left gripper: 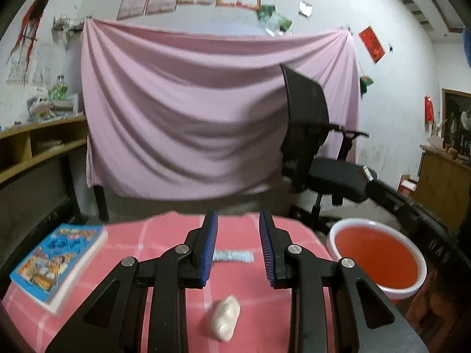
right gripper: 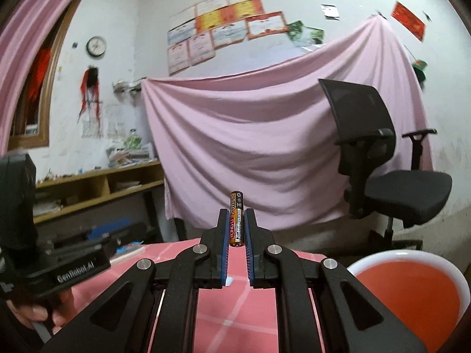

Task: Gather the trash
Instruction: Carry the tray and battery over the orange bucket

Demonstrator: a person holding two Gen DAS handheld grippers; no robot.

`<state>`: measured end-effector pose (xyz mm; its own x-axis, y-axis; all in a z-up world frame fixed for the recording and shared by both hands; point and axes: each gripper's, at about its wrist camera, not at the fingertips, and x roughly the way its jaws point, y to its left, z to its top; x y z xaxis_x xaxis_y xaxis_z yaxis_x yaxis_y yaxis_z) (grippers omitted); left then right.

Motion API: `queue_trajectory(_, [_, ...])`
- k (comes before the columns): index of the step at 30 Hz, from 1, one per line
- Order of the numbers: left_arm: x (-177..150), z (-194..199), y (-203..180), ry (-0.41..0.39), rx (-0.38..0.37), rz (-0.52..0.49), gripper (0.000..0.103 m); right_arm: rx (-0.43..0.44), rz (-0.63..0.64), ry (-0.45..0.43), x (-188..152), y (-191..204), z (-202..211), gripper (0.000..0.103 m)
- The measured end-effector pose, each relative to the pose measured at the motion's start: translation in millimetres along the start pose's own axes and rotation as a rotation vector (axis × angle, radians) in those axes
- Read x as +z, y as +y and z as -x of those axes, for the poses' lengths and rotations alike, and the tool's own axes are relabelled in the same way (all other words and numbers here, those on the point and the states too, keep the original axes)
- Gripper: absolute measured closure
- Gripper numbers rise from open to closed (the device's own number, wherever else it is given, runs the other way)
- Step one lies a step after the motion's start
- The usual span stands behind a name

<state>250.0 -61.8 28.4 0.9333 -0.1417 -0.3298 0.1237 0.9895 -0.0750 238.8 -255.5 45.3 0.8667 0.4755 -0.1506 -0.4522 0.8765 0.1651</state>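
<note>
Right gripper [right gripper: 237,226] clamped on battery [right gripper: 236,219], held upright above pink table [right gripper: 235,309]. Red basin [right gripper: 412,291] near right, beside table, likely trash bin; battery not yet dropped. Left gripper [left gripper: 238,247] part open, nothing between jaws. Left to collect: white wad [left gripper: 225,317] near, small wrapper [left gripper: 234,256] farther. Book [left gripper: 59,261] at left.

A pink checked tablecloth [left gripper: 253,294], a red-lined white basin [left gripper: 379,264], a blue-covered book [left gripper: 59,261], an orange-and-black battery [right gripper: 236,220].
</note>
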Motion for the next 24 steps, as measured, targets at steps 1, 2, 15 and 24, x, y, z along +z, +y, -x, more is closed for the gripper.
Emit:
queue_trajectory(1, [-1.9, -4.1, 1.2, 0.037, -0.003, 0.008, 0.078, 0.003, -0.013, 0.001, -0.5, -4.4, 0.1, 0.095])
queue_trajectory(2, [-2.6, -7.0, 2.9, 0.058, -0.001, 0.014, 0.078, 0.007, -0.028, 0.020, -1.1, -7.1, -1.3, 0.095])
queue_trajectory(15, [-36.9, -50.1, 47.9, 0.434, -0.057, 0.173, 0.063, 0.015, -0.004, 0.390, -36.1, 4.9, -42.9, 0.095])
queue_trajectory(24, [-41.6, -60.3, 41.6, 0.516, -0.125, 0.112, 0.063, 0.025, -0.005, 0.452, -41.6, 0.9, -50.3, 0.095])
